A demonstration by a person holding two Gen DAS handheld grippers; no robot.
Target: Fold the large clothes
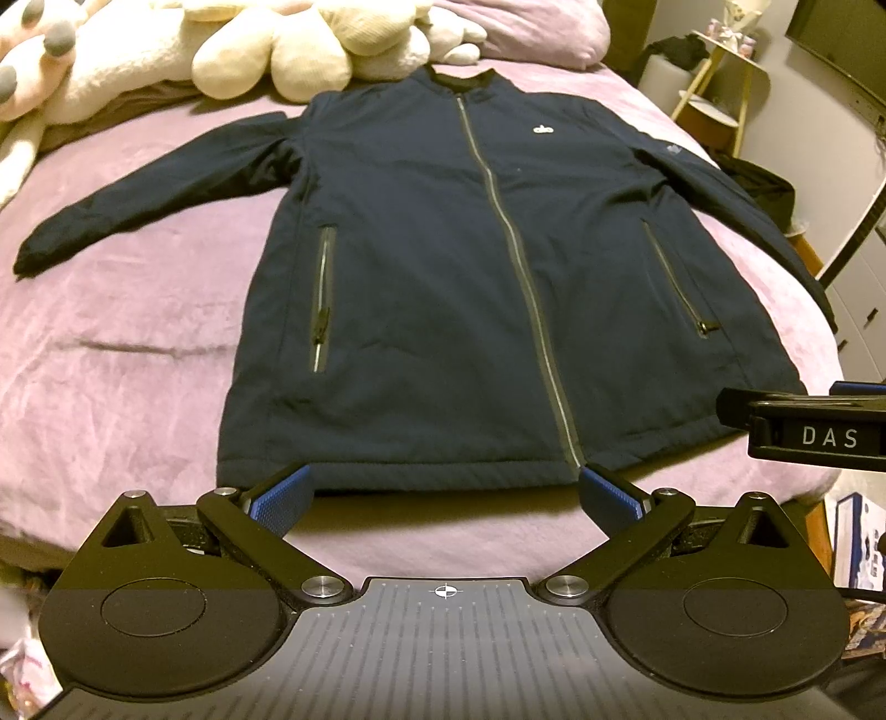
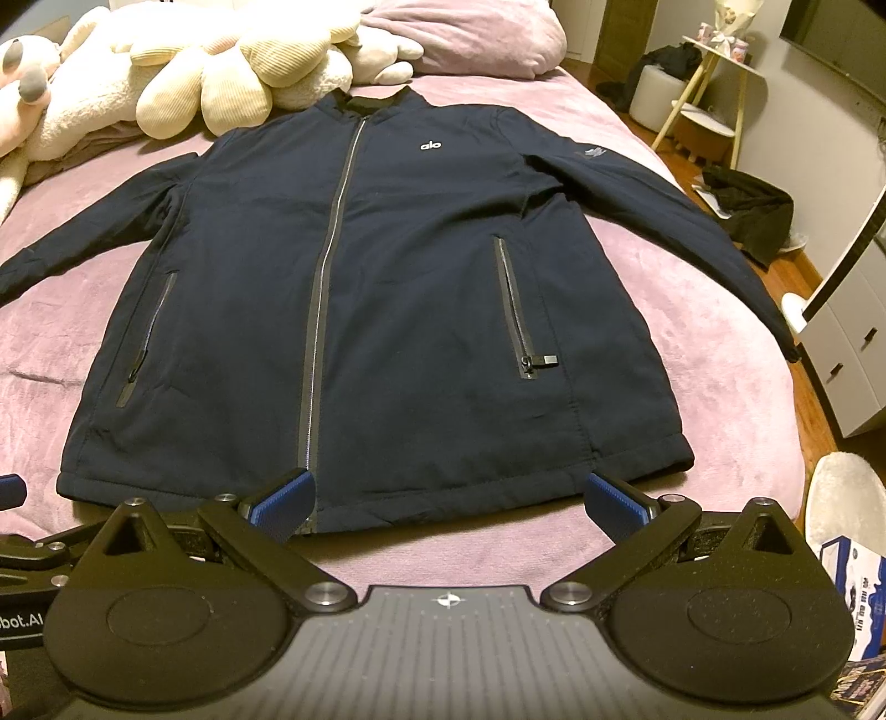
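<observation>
- Bed [image 1: 111, 343] under a lilac blanket, carrying everything; plush toys [image 1: 266, 50] heaped at the far end, just beyond the collar.
- Navy jacket [image 1: 443, 277] spread flat on the bed, front up, main zip [image 1: 515, 249] closed, hem nearest the cameras, collar farthest.
- Both sleeves splayed outward: left sleeve [image 1: 144, 205] angled away across the blanket, right sleeve [image 2: 681, 221] running toward the bed's edge.
- No fold made yet by the look of it; judged to be the very start, with the garment laid out and ready.
- Next move likely needing a pinch on a hem corner or a sleeve cuff, then a carry across the body toward the zip line; padded fabric probably bulky, so a deep bite advisable.
- Left tongs [image 1: 443, 493] spread wide, holding nothing, poised low just short of the hem, roughly level and aimed along the jacket's length.
- Right tongs [image 2: 448, 498] likewise wide and empty, near the hem on the right-pocket side, alongside the left tool.
- Pocket zip pull [image 2: 545, 360] lying loose on the right pocket.
</observation>
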